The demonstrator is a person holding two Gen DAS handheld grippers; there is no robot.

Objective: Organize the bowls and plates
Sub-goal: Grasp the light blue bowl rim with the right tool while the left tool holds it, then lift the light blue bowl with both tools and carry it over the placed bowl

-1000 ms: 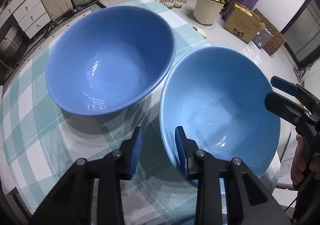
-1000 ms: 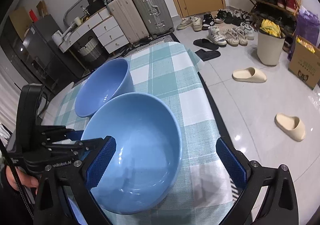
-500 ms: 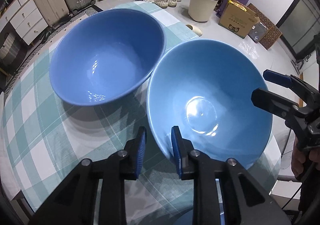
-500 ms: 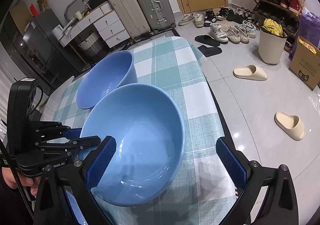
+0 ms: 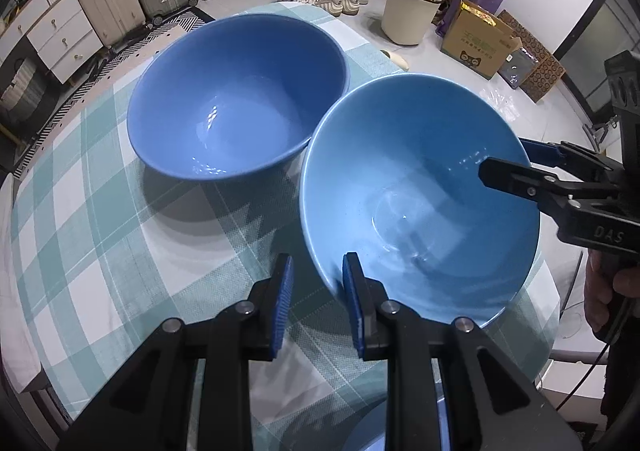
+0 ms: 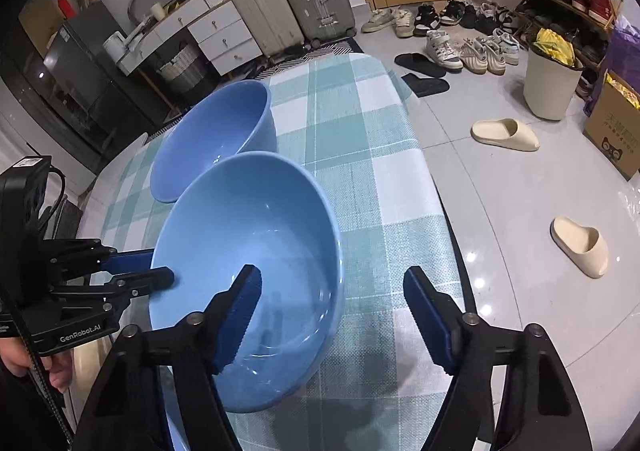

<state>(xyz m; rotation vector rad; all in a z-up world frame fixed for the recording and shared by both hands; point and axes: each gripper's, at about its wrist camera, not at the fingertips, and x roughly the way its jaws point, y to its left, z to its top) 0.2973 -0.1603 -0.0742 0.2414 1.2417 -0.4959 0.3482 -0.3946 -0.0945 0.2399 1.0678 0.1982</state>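
A light blue bowl [image 5: 416, 203] hangs tilted just above the checked table. My left gripper [image 5: 318, 301] is shut on its near rim, one pad inside and one outside. The same grip shows in the right wrist view, where the left gripper [image 6: 158, 263] holds the light blue bowl [image 6: 256, 251] at its left edge. My right gripper [image 6: 334, 311] straddles the opposite rim and its jaws are closing, one finger inside the bowl and one outside, pads not touching it. A darker blue bowl [image 5: 240, 99] stands on the cloth right behind, also visible in the right wrist view [image 6: 216, 139].
The green and white checked tablecloth [image 6: 360, 139] ends at a curved edge on the right. On the floor beyond lie slippers [image 6: 504, 135], a bin [image 6: 552, 87] and a cardboard box [image 5: 476, 39]. The edge of another blue dish [image 5: 360, 431] shows under my left gripper.
The right gripper's jaws have narrowed around the light bowl's rim. The light bowl has risen a little and drifted toward the darker bowl, carried by the left gripper.
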